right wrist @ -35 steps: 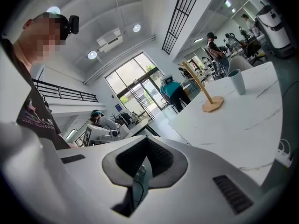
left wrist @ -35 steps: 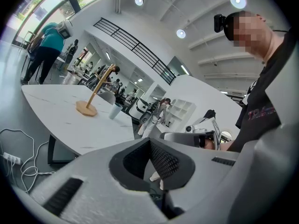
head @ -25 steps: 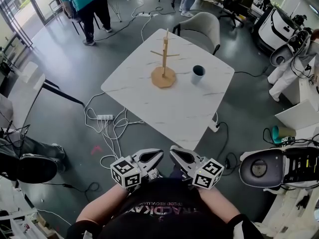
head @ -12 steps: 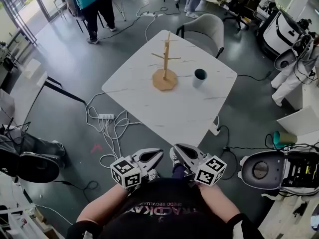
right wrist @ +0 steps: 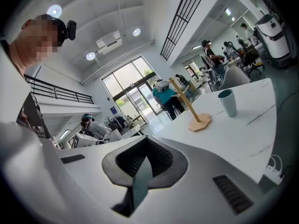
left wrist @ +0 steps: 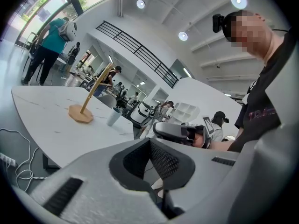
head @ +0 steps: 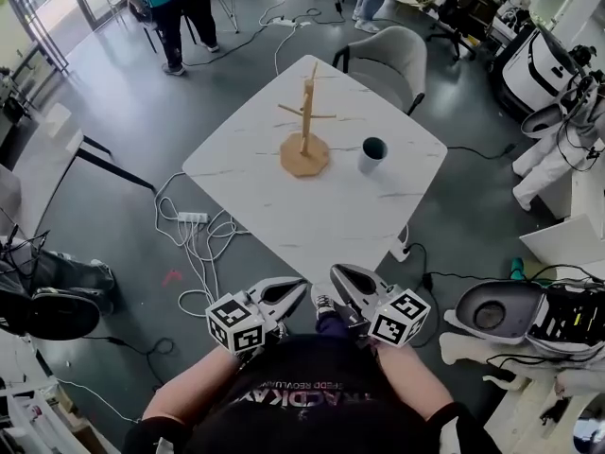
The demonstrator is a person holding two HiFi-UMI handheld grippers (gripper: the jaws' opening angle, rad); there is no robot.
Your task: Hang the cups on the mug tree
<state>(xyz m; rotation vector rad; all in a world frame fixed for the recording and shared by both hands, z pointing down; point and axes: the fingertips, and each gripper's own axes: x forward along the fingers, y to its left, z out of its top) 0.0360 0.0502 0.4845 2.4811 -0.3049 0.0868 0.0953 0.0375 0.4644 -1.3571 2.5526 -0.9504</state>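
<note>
A grey floor in a large, bright hall is seen from steeply above. Nearest, at the lower edge, a dark-shirted torso is shown. The bare forearms are bent inward, so that both grippers are held close before the chest with their tips angled toward one another. The left gripper is closed, with nothing between its jaws. The right gripper is likewise closed and empty. Both are held over the floor, well apart from the table.

Just beyond them, white cables and a power strip are strewn on the floor. Farther on, a white marbled table is set cornerwise. On it the wooden mug tree is stood upright. The cup, pale with a dark inside, is stood on the tabletop to the tree's right, near it but not touching, and not yet hung. Behind the table a grey chair is drawn up.

At the far edge a person in teal is cut off by the top of the picture. The hands are hidden behind the marker cubes. The white equipment at the right is too cluttered to be identified.
</note>
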